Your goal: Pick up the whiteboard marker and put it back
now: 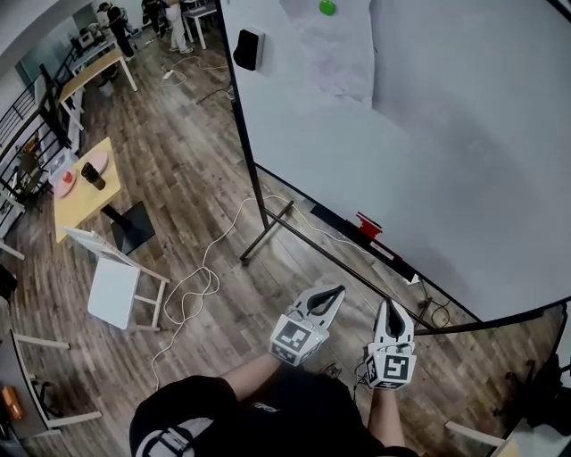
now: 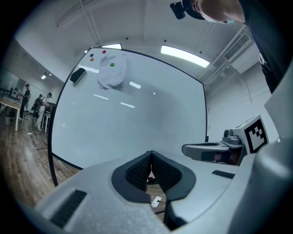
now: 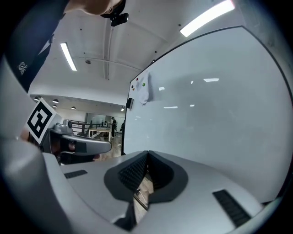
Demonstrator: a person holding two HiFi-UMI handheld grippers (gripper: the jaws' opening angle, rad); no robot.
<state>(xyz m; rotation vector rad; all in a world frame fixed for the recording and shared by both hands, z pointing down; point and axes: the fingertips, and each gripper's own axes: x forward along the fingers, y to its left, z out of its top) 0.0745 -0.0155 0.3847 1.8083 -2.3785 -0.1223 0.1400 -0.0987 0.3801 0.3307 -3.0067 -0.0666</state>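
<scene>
Near the person, low in the head view, the two grippers sit side by side and close together, both pointing toward the whiteboard (image 1: pixel 428 134). The left gripper (image 1: pixel 336 293) has its jaws pressed together, ribbed pads meeting, with nothing between them. The right gripper (image 1: pixel 391 308) is likewise closed tight and empty.

A small red thing (image 1: pixel 368 224) sits on the tray along the board's lower edge, beyond both grippers and apart from them. It may be the marker, but it is too small to be sure.

The board stands on a dark frame (image 1: pixel 268 228) on the wood floor (image 1: pixel 178 161). High on the board, at its far left, a black eraser (image 1: pixel 247 49) clings to the edge. To its right hangs a sheet of paper (image 1: pixel 332 49) with a green magnet (image 1: pixel 327 7) at its top.

A white cable (image 1: pixel 201 277) loops across the floor, left of the grippers. Farther left is a yellow table (image 1: pixel 78 207) bearing a pink plate (image 1: pixel 95 161) and a dark cup (image 1: pixel 93 176). A white chair (image 1: pixel 116 287) stands just near of it. People (image 1: pixel 116 27) stand at the far end of the room.
</scene>
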